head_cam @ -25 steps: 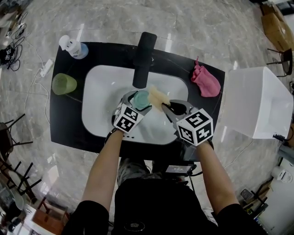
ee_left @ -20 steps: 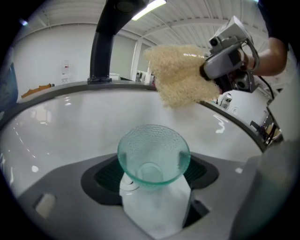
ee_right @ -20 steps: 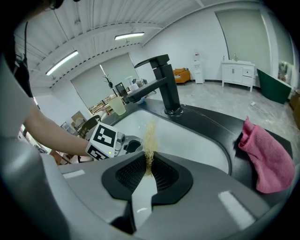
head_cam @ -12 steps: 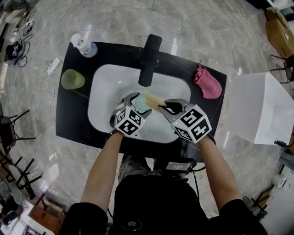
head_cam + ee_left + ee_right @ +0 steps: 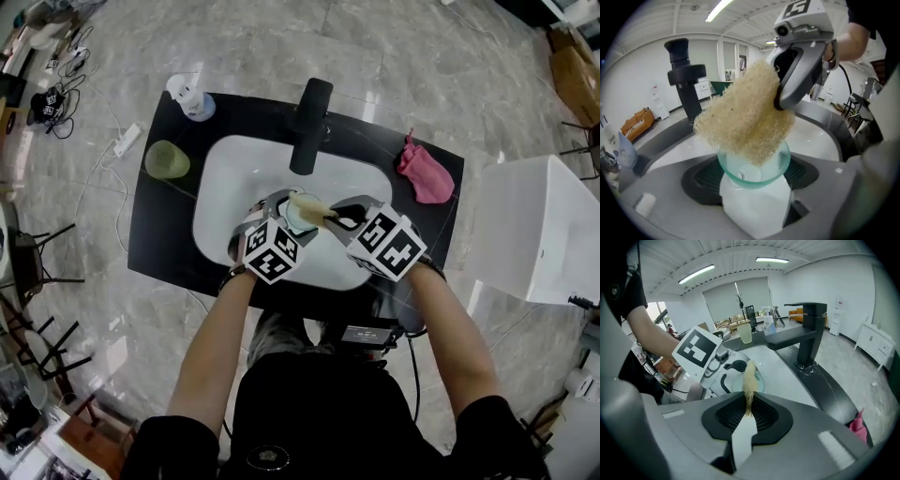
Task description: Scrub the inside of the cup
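A clear teal cup (image 5: 752, 168) sits between the jaws of my left gripper (image 5: 284, 210), which is shut on it, mouth tilted toward the camera. My right gripper (image 5: 343, 218) is shut on a beige scrubbing sponge (image 5: 743, 112). The sponge's lower edge dips into the cup's mouth. From above, the sponge (image 5: 313, 209) lies across the cup (image 5: 297, 215) over the white sink basin (image 5: 230, 178). In the right gripper view the sponge (image 5: 749, 376) shows edge-on between the shut jaws, with the cup (image 5: 759, 378) and the left gripper (image 5: 712, 362) behind it.
A black faucet (image 5: 310, 122) stands behind the basin on the black counter (image 5: 159, 225). A green cup (image 5: 167, 159) and a white bottle (image 5: 190, 97) are at back left, a pink cloth (image 5: 424, 174) at right. A white box (image 5: 544, 234) stands beside the counter.
Both grippers have risen and rolled. The sponge, earlier just right of the cup, now lies over the cup's mouth with its edge inside.
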Available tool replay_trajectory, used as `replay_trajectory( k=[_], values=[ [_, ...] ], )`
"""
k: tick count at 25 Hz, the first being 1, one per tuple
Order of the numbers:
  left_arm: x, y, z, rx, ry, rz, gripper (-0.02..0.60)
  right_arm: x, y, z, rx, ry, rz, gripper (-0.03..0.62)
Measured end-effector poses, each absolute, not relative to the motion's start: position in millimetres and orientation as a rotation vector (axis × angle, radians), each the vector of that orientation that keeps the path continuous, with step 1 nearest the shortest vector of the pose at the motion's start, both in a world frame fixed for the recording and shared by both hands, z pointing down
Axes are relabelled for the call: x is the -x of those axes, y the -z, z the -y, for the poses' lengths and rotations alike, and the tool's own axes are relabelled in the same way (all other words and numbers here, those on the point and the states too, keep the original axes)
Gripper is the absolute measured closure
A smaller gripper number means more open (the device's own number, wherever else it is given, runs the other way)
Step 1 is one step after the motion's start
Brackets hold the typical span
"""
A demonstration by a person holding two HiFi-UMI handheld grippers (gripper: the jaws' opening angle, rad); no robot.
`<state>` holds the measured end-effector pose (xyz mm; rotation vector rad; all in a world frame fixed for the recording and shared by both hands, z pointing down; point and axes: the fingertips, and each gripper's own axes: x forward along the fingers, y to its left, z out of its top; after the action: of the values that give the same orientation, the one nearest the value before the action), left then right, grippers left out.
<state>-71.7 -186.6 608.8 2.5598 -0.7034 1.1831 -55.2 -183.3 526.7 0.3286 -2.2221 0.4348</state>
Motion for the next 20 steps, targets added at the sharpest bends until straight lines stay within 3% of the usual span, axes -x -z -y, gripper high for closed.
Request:
replay_trajectory(
  k=[13, 20],
  values=[
    [75, -589, 175, -2.586, -1.327, 0.685, 0.201, 55, -536, 172, -0.247, -0.265, 2.116, 0.549],
    [76, -590, 170, -2.578, -1.462, 0.612, 0.202, 67, -537, 163, -0.126, 0.051, 1.997, 0.549]
  ],
)
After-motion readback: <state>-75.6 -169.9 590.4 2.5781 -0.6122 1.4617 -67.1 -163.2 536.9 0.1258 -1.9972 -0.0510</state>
